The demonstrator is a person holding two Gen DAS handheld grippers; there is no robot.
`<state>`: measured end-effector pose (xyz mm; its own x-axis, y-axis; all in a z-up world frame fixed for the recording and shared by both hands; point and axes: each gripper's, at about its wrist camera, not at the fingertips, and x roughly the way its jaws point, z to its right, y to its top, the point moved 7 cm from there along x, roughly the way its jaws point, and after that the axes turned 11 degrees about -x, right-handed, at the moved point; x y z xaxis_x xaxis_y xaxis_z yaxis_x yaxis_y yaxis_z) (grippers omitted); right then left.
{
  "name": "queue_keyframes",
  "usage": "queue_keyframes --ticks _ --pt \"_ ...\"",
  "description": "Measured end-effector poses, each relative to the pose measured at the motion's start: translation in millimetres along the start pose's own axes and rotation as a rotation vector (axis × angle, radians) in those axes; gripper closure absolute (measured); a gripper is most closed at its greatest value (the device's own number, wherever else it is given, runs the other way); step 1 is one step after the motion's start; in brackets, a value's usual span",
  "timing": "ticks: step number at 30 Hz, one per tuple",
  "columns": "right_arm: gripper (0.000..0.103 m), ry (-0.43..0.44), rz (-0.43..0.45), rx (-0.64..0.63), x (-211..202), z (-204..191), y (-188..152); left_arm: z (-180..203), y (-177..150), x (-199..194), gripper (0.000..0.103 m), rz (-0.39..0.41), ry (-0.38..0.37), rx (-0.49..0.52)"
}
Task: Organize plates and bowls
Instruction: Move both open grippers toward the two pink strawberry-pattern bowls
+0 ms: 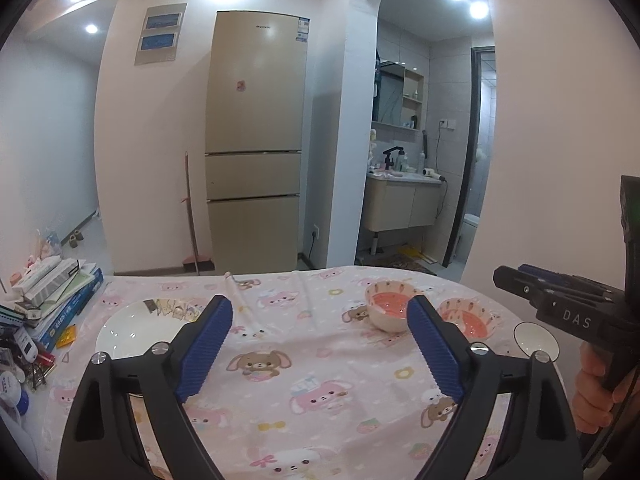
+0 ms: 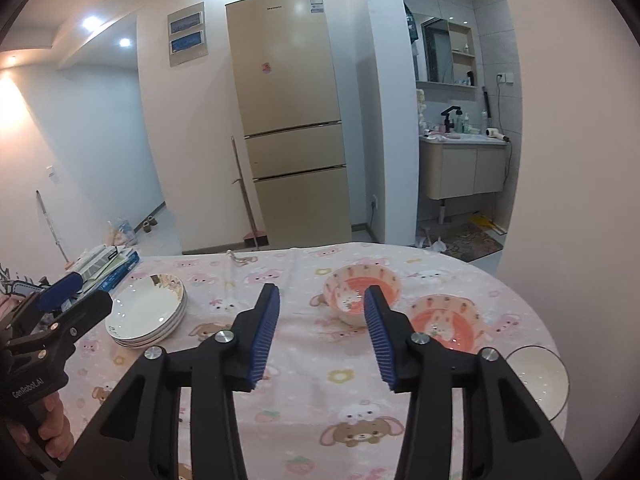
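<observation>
A stack of white plates sits on the left of the pink cartoon tablecloth. On the right stand two pink carrot-pattern bowls, one further back and one nearer. A white bowl rests near the table's right edge. My left gripper hovers open above the cloth, between the plates and the bowls, holding nothing. My right gripper is open and empty too, in front of the pink bowls.
Books and boxes pile up at the table's left end, with small clutter beside them. Past the far table edge stand a gold fridge and a broom. A bathroom opens at the right.
</observation>
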<state>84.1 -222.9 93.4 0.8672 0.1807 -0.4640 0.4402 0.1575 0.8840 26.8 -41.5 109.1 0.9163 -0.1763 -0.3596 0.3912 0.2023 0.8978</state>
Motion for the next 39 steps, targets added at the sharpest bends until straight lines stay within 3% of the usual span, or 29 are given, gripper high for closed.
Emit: queue_keyframes --ticks 1,8,10,20,25,33,39 --pt "0.054 -0.001 0.003 0.000 -2.8 1.5 -2.1 4.2 -0.3 -0.6 0.000 0.008 -0.003 0.001" --pt "0.048 -0.018 -0.008 0.023 -11.5 14.6 -19.6 14.1 -5.0 0.0 0.000 0.020 -0.014 0.024" --pt "0.041 -0.023 -0.012 0.040 -12.4 20.5 -25.3 16.2 -7.5 2.4 0.000 0.007 -0.029 0.020" --pt "0.040 -0.050 -0.091 0.004 -7.5 39.0 -58.1 37.2 -37.0 24.8 0.000 -0.108 -0.057 0.035" --pt "0.040 -0.055 -0.114 0.027 -7.5 53.2 -71.7 46.0 -47.3 35.4 0.000 -0.099 -0.026 0.035" --pt "0.040 -0.067 -0.177 0.074 2.4 83.8 -98.4 58.5 -79.6 71.3 0.000 -0.227 -0.063 0.022" --pt "0.040 -0.073 -0.197 0.139 19.6 110.0 -95.5 75.5 -84.6 95.1 0.000 -0.266 -0.077 0.046"
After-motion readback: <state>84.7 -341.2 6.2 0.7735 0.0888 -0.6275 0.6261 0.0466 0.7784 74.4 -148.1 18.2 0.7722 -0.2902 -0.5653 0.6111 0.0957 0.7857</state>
